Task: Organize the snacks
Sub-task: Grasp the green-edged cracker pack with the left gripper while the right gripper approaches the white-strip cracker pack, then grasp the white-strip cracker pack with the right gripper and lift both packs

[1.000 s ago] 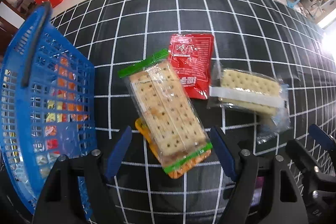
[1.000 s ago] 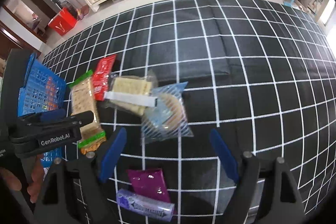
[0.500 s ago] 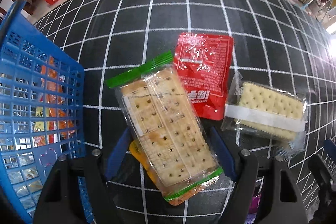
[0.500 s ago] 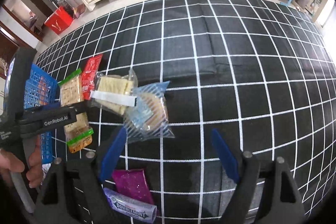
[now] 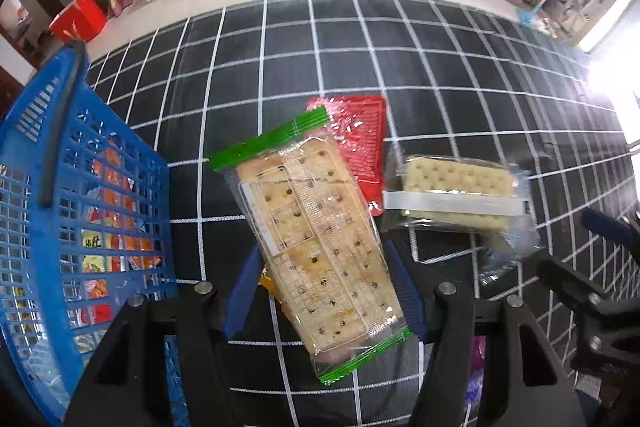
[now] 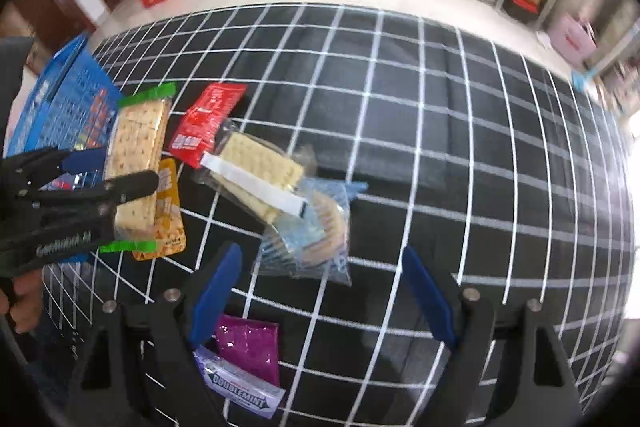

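Crackers in the green-edged pack (image 5: 316,239) sit clamped between the left gripper (image 5: 322,291) jaws, which have just been closing, lifted off the grid mat (image 5: 440,67). Next: swing left into the blue basket (image 5: 80,187). Right gripper (image 6: 320,295) hangs apart, empty.

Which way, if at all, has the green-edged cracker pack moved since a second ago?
Yes. The cracker pack has shifted left, toward the blue basket, uncovering most of the orange packet, which has stayed put on the mat.
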Motion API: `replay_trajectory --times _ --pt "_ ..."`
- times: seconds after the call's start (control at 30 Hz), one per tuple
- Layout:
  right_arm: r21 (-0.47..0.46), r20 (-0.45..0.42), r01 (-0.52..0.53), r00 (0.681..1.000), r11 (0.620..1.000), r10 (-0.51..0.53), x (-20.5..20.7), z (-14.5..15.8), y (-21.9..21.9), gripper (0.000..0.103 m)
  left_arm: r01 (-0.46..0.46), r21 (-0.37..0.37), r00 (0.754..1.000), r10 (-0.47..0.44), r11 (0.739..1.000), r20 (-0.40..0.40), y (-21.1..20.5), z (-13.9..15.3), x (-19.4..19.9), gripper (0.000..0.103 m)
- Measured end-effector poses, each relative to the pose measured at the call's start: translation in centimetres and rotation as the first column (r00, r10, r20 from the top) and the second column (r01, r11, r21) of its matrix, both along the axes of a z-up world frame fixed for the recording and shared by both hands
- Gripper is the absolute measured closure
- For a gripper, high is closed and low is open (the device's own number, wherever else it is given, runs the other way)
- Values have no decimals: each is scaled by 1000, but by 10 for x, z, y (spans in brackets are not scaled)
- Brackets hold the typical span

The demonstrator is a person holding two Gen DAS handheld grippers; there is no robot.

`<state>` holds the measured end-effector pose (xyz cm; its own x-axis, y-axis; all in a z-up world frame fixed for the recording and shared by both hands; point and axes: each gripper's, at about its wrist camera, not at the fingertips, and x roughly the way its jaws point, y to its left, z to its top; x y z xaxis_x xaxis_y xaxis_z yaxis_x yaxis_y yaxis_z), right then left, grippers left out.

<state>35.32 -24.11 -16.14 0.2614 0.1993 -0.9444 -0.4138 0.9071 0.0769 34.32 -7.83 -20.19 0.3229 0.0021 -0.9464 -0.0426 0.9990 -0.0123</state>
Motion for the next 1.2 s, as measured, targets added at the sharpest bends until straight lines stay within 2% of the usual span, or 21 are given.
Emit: replay_trajectory --times 0.2,0.37,0.47,0.53,0.6,0.7,0.83,0.97,1.07,1.13,1.2 --pt "-91 37 -167 985 982 170 12 6 36 17 67 16 997 -67 998 27 -10 8 -22 44" --pt "-250 58 -305 943 919 329 13 -8 68 17 82 43 996 -84 996 36 -10 -4 -42 44" --pt "-236 46 -345 930 908 365 19 -15 80 17 63 22 997 -63 998 34 -2 -9 -39 44" --pt "-266 33 -367 921 891 389 24 -24 87 17 64 15 997 -64 998 31 -1 -10 -41 44" --pt "-285 33 -387 910 877 413 26 -31 89 17 75 21 997 -75 997 28 -4 -11 -35 44" --pt "-246 -5 -433 895 867 445 26 -37 90 17 78 37 997 -79 996 20 -6 -12 -33 44" --pt "-282 -7 -467 875 838 485 20 -46 97 18 86 32 996 -86 996 13 -2 -17 -26 44" --pt "-262 8 -470 873 843 488 17 -47 99 34 84 25 996 -85 996 13 -3 -20 -24 44" --pt "-238 25 -464 875 853 483 12 -40 98 37 88 23 996 -88 996 14 -4 -20 -22 44" --pt "-232 52 -449 880 863 472 8 -32 95 49 89 24 996 -89 996 14 -4 -20 -23 44" --pt "-231 70 -411 897 882 436 3 -21 86 49 84 23 996 -85 996 15 -4 -18 -25 44"
